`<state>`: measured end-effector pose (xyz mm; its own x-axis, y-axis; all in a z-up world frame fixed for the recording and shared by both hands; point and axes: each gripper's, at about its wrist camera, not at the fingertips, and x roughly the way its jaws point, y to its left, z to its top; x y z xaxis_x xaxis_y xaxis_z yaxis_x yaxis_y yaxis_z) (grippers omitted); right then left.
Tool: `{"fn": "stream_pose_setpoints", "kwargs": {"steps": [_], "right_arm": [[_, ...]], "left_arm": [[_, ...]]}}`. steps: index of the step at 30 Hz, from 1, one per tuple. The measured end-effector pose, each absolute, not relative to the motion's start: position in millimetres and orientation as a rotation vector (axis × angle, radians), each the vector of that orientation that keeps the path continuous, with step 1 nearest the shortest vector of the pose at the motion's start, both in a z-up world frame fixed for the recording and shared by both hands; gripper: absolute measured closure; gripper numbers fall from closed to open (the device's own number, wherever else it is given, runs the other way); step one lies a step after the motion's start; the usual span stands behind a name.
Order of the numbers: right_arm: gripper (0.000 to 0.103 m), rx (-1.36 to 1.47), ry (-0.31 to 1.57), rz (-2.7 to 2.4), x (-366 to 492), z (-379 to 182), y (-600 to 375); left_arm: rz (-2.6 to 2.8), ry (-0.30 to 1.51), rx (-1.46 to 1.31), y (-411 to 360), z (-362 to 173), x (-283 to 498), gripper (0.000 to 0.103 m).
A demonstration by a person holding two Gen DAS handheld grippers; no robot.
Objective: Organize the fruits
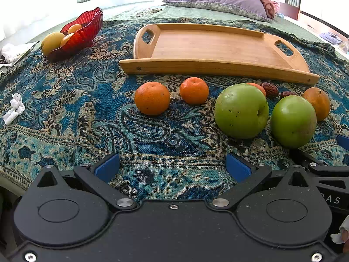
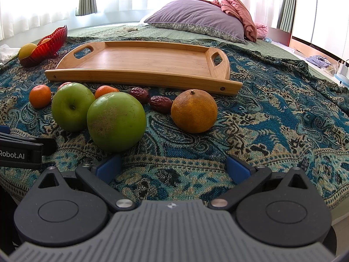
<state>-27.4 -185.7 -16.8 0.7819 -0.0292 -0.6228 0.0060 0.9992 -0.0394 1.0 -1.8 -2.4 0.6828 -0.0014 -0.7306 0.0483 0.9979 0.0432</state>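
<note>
Left hand-held gripper (image 1: 172, 166) low over the patterned blue cloth (image 1: 152, 135) on the bed, blue pads spread wide, nothing between them. Right hand-held gripper (image 2: 173, 166) same: spread wide, empty, over cloth. Part of the left unit shows at the left edge of the right wrist view.

Nearest fruit: two green apples side by side, just apart. Nearer green apple (image 2: 116, 121) sits just ahead-left of the right gripper; second green apple (image 2: 72, 106) behind-left of it, stem dimple facing the camera. In the left wrist view both are ahead-right of the left gripper.

Large orange (image 2: 194, 111) right of the apples, stem up, by itself. Two dark red dates (image 2: 161, 104) between nearer apple and large orange, close to each other. Small mandarin (image 1: 152, 98) and another mandarin (image 1: 194, 90) left of the apples, near each other, not touching. Third small mandarin (image 2: 104, 90) partly hidden behind the apples.

Behind the fruit row: wooden tray (image 1: 218, 65) with cut-out handles, nothing on it, flat on cloth.

Far left: red wavy glass bowl (image 1: 87, 30) holding yellow-orange fruit (image 1: 52, 41). Crumpled white tissue (image 1: 14, 108) on cloth at left.

Farthest: purple pillow (image 2: 196, 19), pink bedding (image 2: 237, 8), curtains.
</note>
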Motion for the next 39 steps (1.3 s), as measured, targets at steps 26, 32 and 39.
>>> {"fn": "stream_pose_setpoints", "kwargs": {"steps": [26,32,39], "right_arm": [[0.000,-0.036,0.673,-0.019,-27.4,-17.2,-186.0],[0.000,-0.036,0.673,-0.019,-27.5,-17.2,-186.1],[0.000,-0.036,0.672,-0.019,-27.6,-17.0,-185.9]], "left_arm": [[-0.027,0.818,0.062,-1.8,-2.3,0.6,0.000],[-0.026,0.818,0.062,-2.4,-3.9,1.3,0.000],[-0.027,0.818,0.062,-1.7,-1.9,0.5,0.000]]}}
